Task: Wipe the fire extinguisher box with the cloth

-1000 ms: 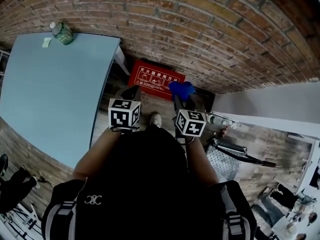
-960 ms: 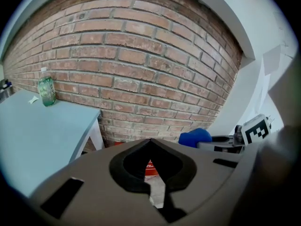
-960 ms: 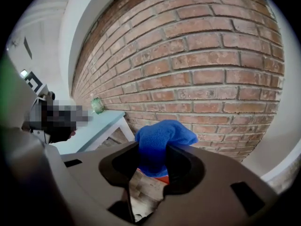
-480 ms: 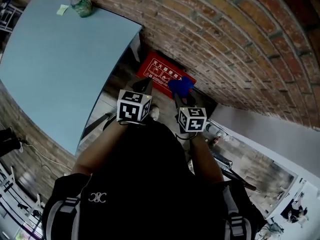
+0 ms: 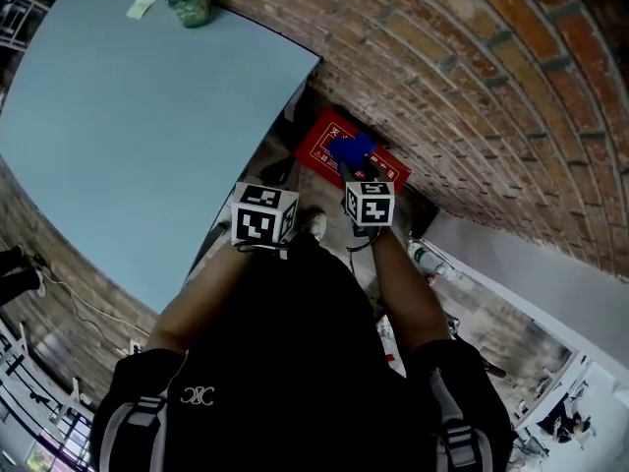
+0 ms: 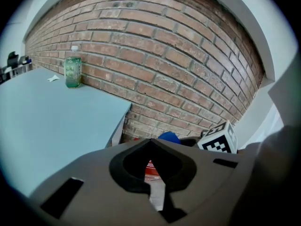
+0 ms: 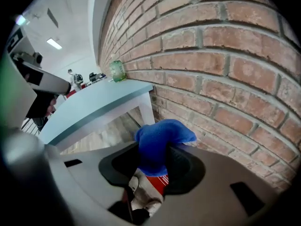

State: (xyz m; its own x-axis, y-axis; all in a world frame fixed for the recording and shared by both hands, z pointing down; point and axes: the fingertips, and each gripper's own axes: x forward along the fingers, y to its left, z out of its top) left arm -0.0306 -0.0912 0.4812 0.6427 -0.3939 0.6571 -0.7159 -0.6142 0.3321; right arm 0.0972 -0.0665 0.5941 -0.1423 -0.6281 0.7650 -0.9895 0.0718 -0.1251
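Both sets of fingers are closed: cloth (image 5: 351, 148) gets pinched by right gripper (image 5: 354, 168), poised over the fire extinguisher box (image 5: 316, 144); left gripper (image 5: 283, 170) is held empty, farther back.

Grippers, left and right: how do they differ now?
The right gripper is shut on the blue cloth; the left gripper is shut on nothing. In the head view, the right gripper reaches toward the red box, while the left gripper sits farther back, nearer the table. Both point toward the brick wall.
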